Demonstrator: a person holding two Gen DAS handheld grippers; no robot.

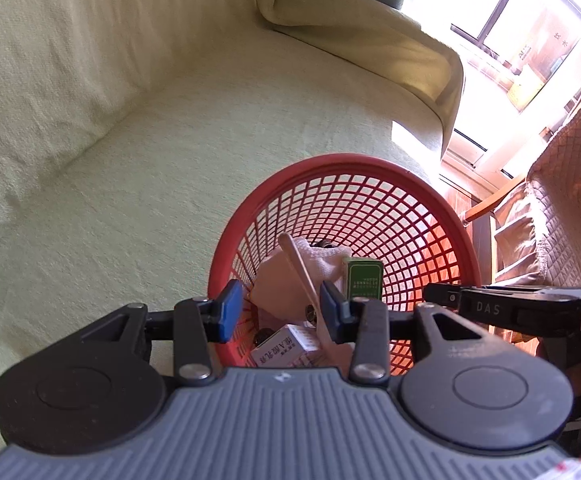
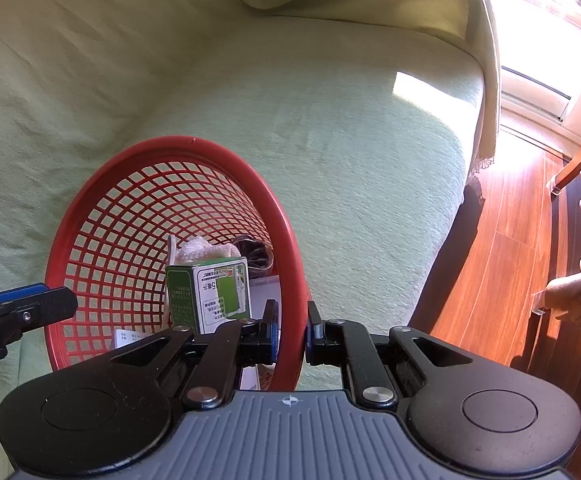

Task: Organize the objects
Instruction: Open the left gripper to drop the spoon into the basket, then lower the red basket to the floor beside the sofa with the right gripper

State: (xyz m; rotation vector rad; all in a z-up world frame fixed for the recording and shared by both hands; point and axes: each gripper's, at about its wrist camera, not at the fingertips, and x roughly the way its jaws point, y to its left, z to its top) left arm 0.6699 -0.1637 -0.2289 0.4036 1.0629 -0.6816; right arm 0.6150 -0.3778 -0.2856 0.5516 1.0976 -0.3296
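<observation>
A red mesh basket (image 1: 370, 168) (image 2: 150, 148) sits on a pale green sofa cover. It holds a green-and-white box (image 1: 363, 280) (image 2: 210, 292), a white cloth (image 1: 322, 260) (image 2: 196, 250), a wooden stick (image 1: 300, 270), a white printed box (image 1: 282, 346) and a dark item (image 2: 252, 252). My left gripper (image 1: 278, 314) is open above the basket's near side, with nothing between its blue pads. My right gripper (image 2: 292, 328) is shut on the basket's near right rim.
The sofa seat (image 1: 130, 200) (image 2: 350, 140) spreads left and behind the basket, with the backrest beyond. The sofa edge drops to a wooden floor (image 2: 510, 260) at right. A quilted chair (image 1: 562, 200) and bright window (image 1: 530, 20) stand on the right.
</observation>
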